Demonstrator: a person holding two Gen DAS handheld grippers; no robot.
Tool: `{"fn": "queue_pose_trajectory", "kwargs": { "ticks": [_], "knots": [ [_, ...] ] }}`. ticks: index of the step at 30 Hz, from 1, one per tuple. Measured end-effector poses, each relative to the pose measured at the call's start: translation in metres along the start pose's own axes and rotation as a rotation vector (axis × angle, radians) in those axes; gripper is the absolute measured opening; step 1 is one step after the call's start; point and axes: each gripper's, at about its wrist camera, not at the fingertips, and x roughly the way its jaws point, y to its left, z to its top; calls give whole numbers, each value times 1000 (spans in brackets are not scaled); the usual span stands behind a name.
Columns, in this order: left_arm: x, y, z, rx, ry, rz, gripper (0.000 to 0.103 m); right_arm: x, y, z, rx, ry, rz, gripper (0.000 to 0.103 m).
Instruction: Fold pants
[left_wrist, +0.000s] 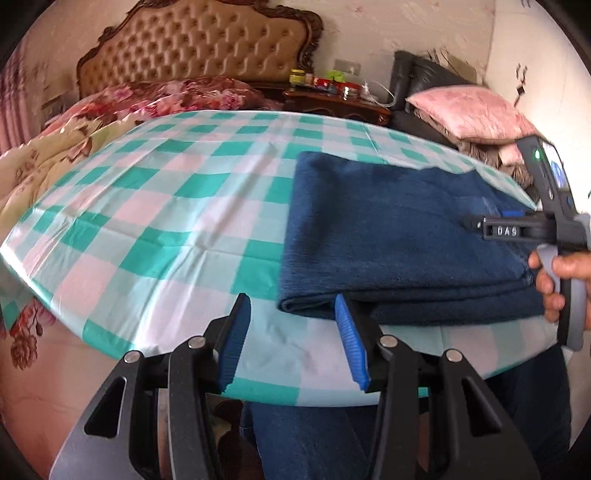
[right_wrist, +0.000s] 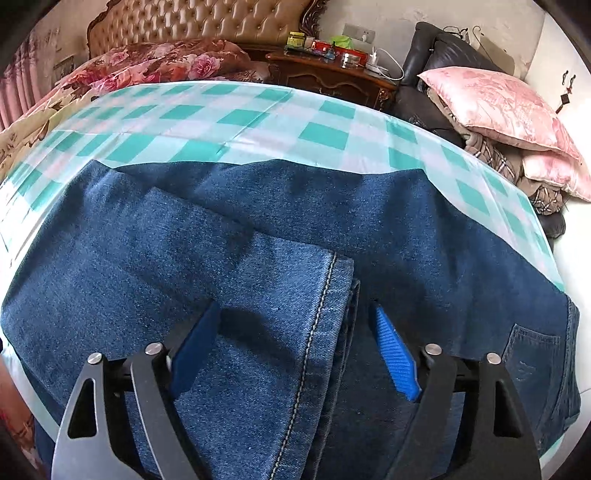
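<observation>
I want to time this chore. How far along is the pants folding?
Done: the jeans lie folded over on the checked tablecloth, hem on top. In hand: nothing; the left gripper and right gripper stand open. Left: probably another fold.

My left gripper (left_wrist: 293, 341) points forward and down, its two blue-padded fingers (left_wrist: 234, 341) standing apart with nothing pressed between them; the right-side finger's tip sits right at the near corner of the folded cloth, though I cannot tell whether it touches. My right gripper (right_wrist: 295, 349) tilts down more steeply, its jaws spread wide, one pad (right_wrist: 397, 356) on either side of a stitched hem edge, neither pad squeezing it. From my left camera I see my right hand (left_wrist: 554, 280) wrapped around that gripper's grey handle, fingers curled on the trigger.
</observation>
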Motion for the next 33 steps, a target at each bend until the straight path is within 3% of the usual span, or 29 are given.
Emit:
{"fn": "queue_pose_trajectory", "kwargs": {
  "ticks": [2, 3, 5, 7, 15, 17, 19, 24, 26, 31, 33],
  "knots": [
    [9, -1, -1, 28, 20, 67, 49, 0, -1, 0, 5, 4, 5, 83],
    [13, 9, -1, -5, 40, 110, 49, 1, -2, 0, 4, 5, 6, 83],
    [8, 29, -4, -88, 39, 97, 48, 1, -2, 1, 1, 5, 10, 84],
    [1, 34, -4, -73, 31, 113, 47, 2, -3, 1, 6, 2, 7, 86],
    [6, -2, 5, 56, 33, -33, 49, 3, -5, 2, 15, 7, 12, 87],
    [10, 1, 7, 29, 28, -11, 51, 3, -4, 2, 13, 6, 12, 87],
    [20, 13, 5, -6, 72, 31, 52, 3, -5, 1, 14, 6, 15, 87],
    [6, 29, 2, -26, 59, 120, 52, 4, -6, 1, 24, 6, 19, 88],
    [-2, 31, 3, -38, 43, 99, 52, 4, -5, 1, 21, 2, 15, 89],
    [-14, 18, 17, -66, -40, -66, 52, 4, -5, 1, 20, 2, 12, 89],
    [-7, 10, 24, -74, -44, -95, 52, 4, -4, 1, 22, 0, 10, 89]
  ]
}}
